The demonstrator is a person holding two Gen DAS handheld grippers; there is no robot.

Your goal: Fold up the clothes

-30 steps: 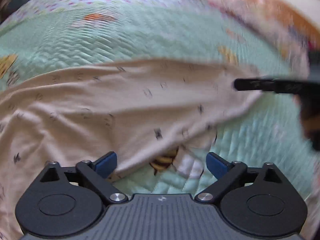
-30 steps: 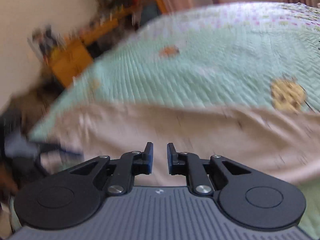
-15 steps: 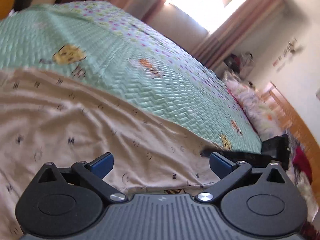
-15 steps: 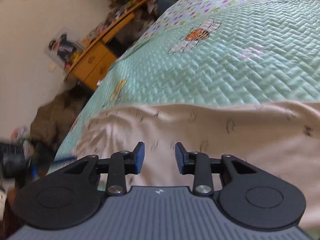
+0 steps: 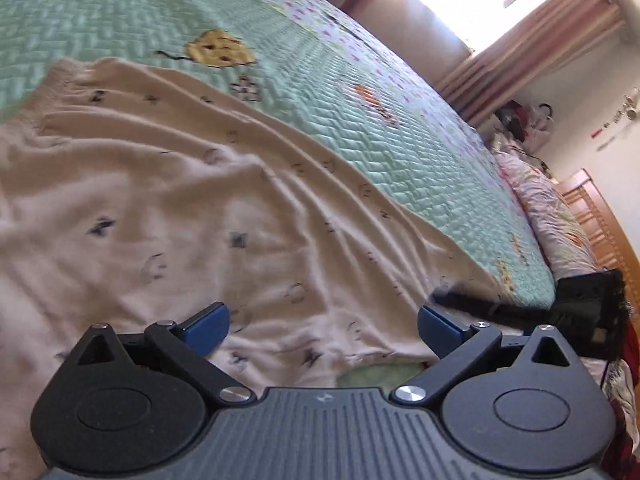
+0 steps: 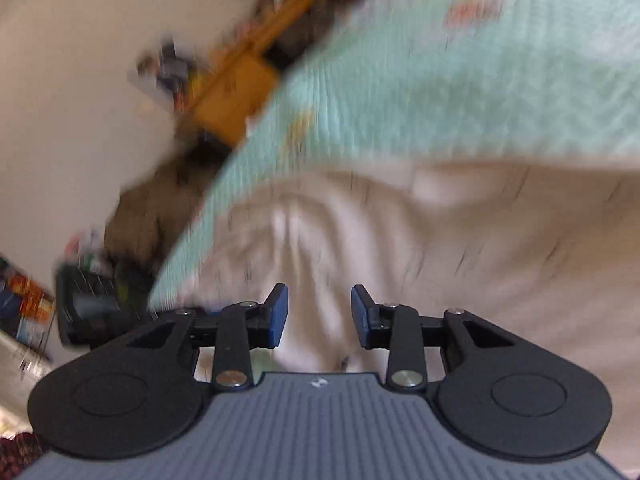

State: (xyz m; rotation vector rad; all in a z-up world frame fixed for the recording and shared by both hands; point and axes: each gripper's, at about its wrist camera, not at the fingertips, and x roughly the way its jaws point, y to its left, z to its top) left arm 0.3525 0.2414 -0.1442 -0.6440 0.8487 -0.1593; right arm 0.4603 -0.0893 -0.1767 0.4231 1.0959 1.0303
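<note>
A beige garment point(image 5: 192, 208) with small dark prints is seen spread, wrinkled, over the near edge of the bed point(image 5: 360, 128), on its green quilted cover; the left gripper point(image 5: 322, 326) is held wide open above the hem, nothing being clasped. Only the left view shows the window and curtains point(image 5: 532, 36) (sharply) and the other gripper's fingers at the garment's corner; the blurred right view alone shows orange furniture point(image 6: 240, 92); the right gripper point(image 6: 319, 316), lately opened, stands partly open over the cloth, which is not pinched.
</note>
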